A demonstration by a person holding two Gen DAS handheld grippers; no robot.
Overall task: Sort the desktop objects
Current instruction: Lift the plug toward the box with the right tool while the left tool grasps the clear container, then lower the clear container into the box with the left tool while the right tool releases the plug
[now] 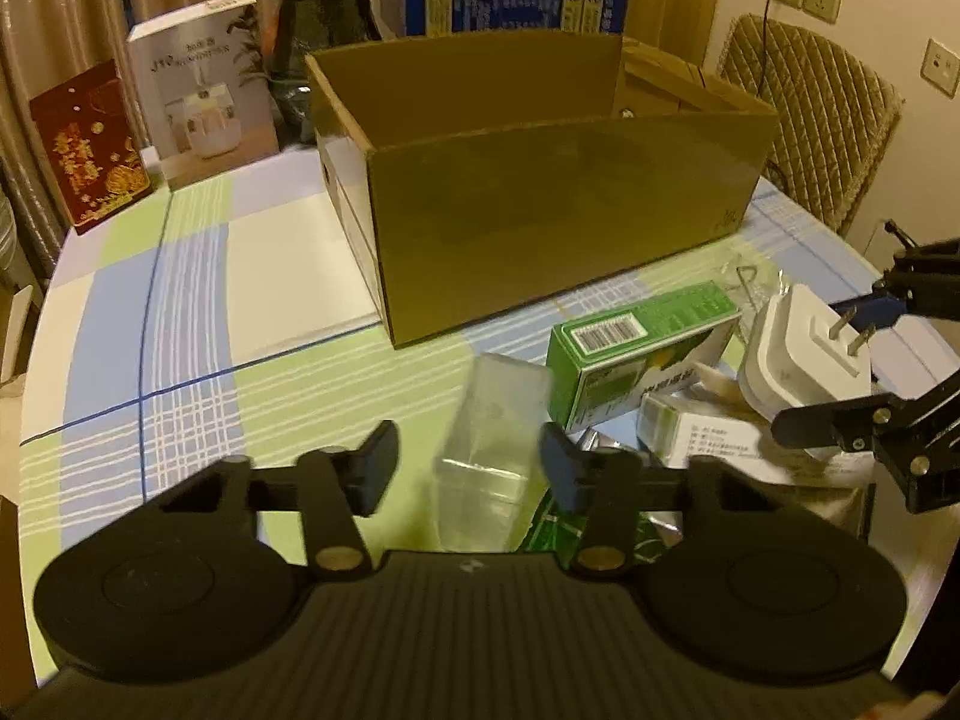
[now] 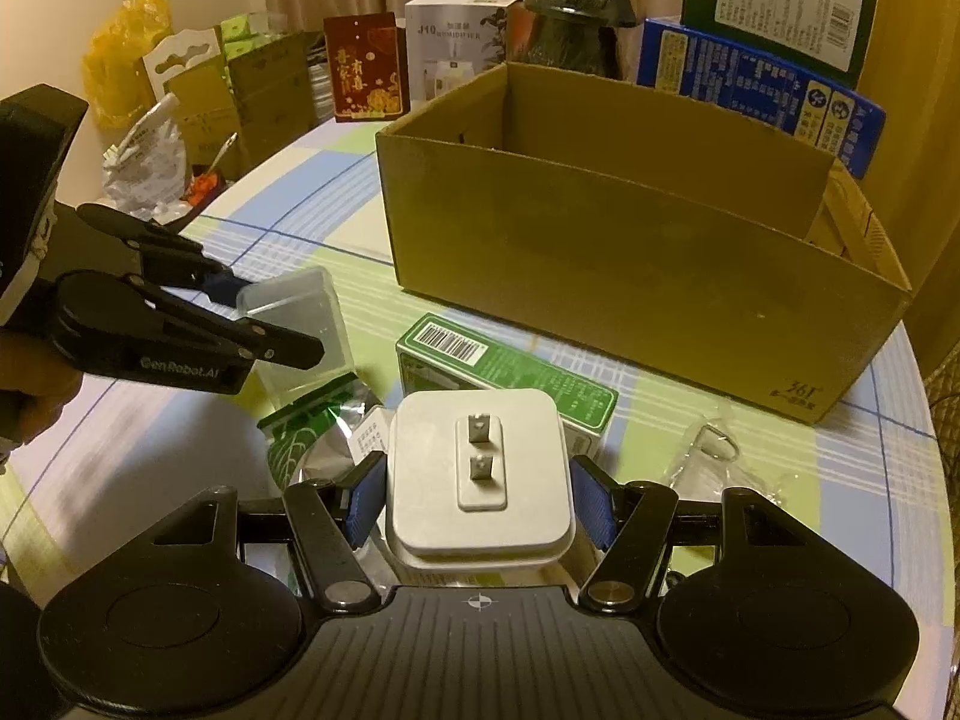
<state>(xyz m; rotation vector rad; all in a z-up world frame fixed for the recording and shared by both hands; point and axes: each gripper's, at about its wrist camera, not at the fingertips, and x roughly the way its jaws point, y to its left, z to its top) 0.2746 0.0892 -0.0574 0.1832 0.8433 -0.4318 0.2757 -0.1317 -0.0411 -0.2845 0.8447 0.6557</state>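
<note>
On the checked table (image 1: 198, 300), going left to right, a red card (image 1: 90, 150) and a white humidifier box (image 1: 204, 84) stand at the back, then the open cardboard box (image 1: 540, 198) in the middle, with a blue carton (image 1: 516, 0) behind it. In front of the cardboard box lie a clear plastic case (image 1: 492, 438), a green box (image 1: 642, 348) with a barcode, a green foil packet (image 2: 312, 426) and a crumpled clear wrapper (image 2: 714, 450) — a close clutter.

The left hand-held gripper (image 1: 468, 468) points down at a slant; its jaws sit on either side of the clear plastic case, yet a gap shows on one side, so it is not clenched on it. The right hand-held gripper (image 2: 477, 501) grasps the white plug adapter (image 2: 480, 468), prongs facing away from the camera, above the clutter.

The inside floor of the cardboard box is hidden by its near wall — the print on the small white box (image 1: 714, 438) is too fine to read.
</note>
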